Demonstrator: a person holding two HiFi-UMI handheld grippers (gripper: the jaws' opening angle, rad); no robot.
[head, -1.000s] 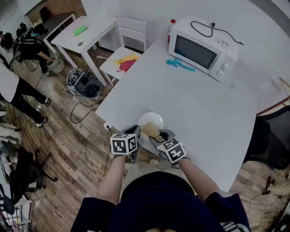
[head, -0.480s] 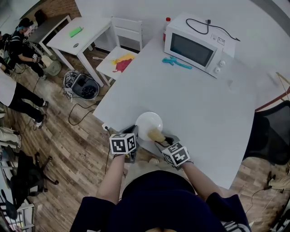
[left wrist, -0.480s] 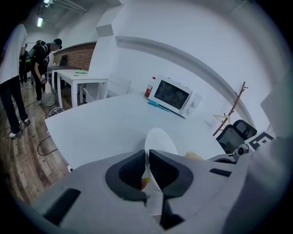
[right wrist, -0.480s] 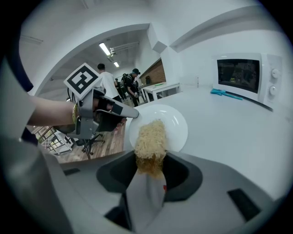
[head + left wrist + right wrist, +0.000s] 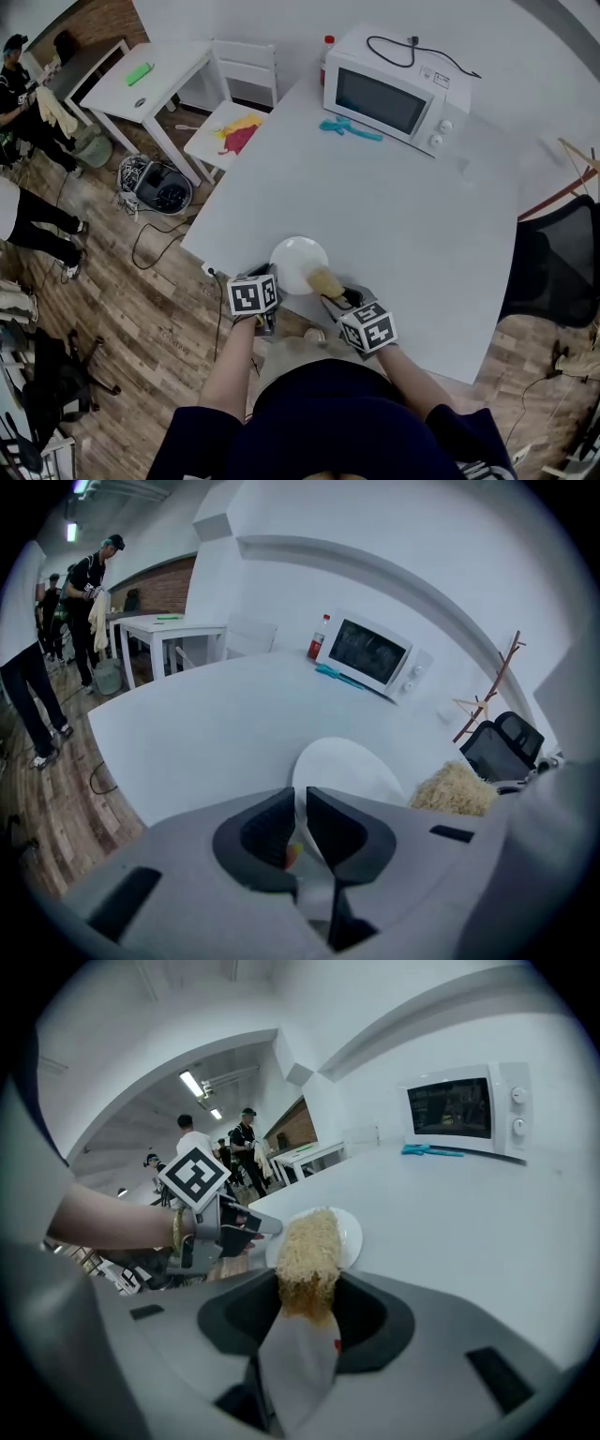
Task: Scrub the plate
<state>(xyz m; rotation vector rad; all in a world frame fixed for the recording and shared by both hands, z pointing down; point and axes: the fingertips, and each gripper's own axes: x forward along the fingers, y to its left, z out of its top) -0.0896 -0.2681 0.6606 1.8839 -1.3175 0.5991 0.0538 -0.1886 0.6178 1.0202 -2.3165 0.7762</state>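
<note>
Left tool (image 5: 273, 278) (image 5: 300, 803) is pinching the near-left rim of the plate (image 5: 295, 257) (image 5: 345, 766), its jaws drawn almost together with only the thin white edge between them. That plate is lying flat on the white surface (image 5: 422, 216), close to the near edge and right in front of the person. Just to the right, a pale yellow fibrous scrubber (image 5: 324, 280) (image 5: 457, 789) (image 5: 307, 1255) is reaching over the plate's near-right part; its tip seems to be touching the plate (image 5: 352, 1232), though the contact is hard to confirm from these angles. Right tool (image 5: 337, 294) (image 5: 307, 1314) is gripping the scrubber's base, the jaws closed tight on the darker end of the bundle.

Farther back, going left to right: a small white side table (image 5: 155, 80) is carrying a green object (image 5: 140, 73), a white chair (image 5: 234, 117) is standing beside the surface with yellow and red patches on its seat, a red-capped bottle (image 5: 327, 44) is standing just left of a white microwave (image 5: 392, 94), a teal utensil (image 5: 349, 128) is lying in front of the microwave, and a black office chair (image 5: 553, 267) is sitting off the right edge.
</note>
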